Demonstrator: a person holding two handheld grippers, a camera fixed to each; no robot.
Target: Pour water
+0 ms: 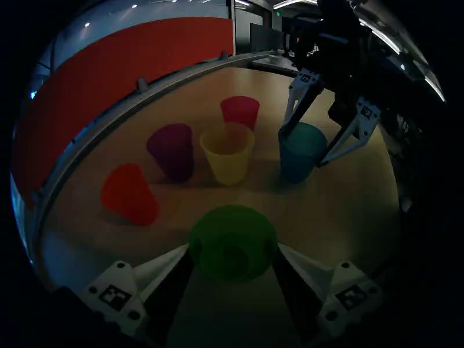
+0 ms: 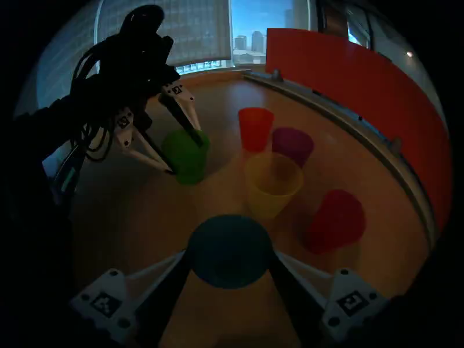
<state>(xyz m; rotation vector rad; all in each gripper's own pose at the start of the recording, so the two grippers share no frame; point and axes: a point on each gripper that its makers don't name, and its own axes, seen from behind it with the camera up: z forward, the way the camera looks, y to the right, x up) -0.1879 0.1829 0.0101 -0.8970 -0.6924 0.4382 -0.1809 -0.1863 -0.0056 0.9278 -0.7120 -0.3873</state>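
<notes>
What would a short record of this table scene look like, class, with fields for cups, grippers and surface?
Left gripper: closed on the green cup
Right gripper: closed on the blue cup
Free cups (left gripper view): yellow cup, purple cup, near red cup, far red cup
Surface: wooden table
Backdrop: red panel beside the table
Water: too dim to tell

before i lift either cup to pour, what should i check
1. Left gripper on the green cup: ok, fingers touch both sides.
2. Right gripper on the teal cup: ok, fingers touch both sides.
3. Both held cups upright on the table: ok.
4. Water in either held cup: cannot tell, too dim.
5. Yellow cup out of the way: ok, it stands apart from both held cups.
</notes>
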